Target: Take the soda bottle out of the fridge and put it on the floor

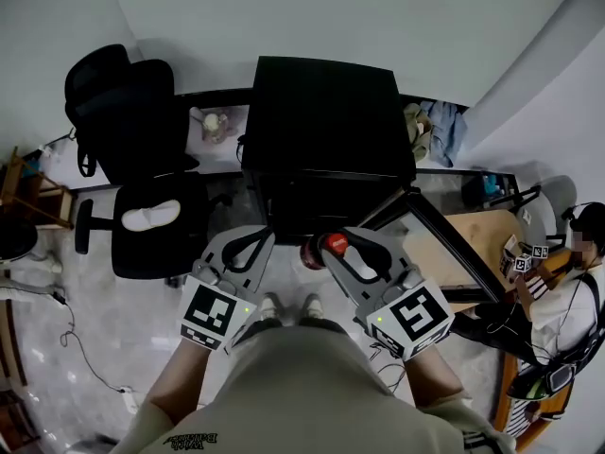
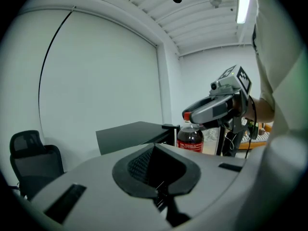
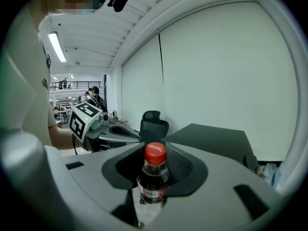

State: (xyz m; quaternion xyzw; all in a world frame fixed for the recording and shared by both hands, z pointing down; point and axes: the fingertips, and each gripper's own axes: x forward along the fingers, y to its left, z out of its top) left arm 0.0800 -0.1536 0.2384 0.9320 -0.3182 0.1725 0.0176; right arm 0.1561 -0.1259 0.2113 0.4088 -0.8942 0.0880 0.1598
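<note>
- So, the right gripper (image 1: 333,251) squeezes the soda bottle (image 3: 153,179) near its top, just under the red cap (image 3: 155,153).
- The bottle is out of the fridge (image 1: 326,112). It hangs in the air just in front of the fridge, above the floor (image 1: 104,329).
- The left gripper (image 1: 253,244) is closed and has nothing in it. It is in front of the fridge too, near the bottle but not touching it.
- I think the step now is to bring the bottle down to the floor in front of the fridge.
- Go down slowly, with the bottle standing straight and the cap on top.
- The grip is only on the thin top part, so the heavy bottom may swing or slip. A quick drop could shake it loose.
- Pick a bare spot in front of the fridge, away from the open fridge door (image 1: 444,244) and the person's shoes (image 1: 269,305).
- Open the jaws only when the bottom of the bottle sits flat on the floor.
- Then pull the right gripper straight back from the fridge, so it does not knock the bottle over.
- The left gripper has no job here, so it does best off to the side of the fridge.
</note>
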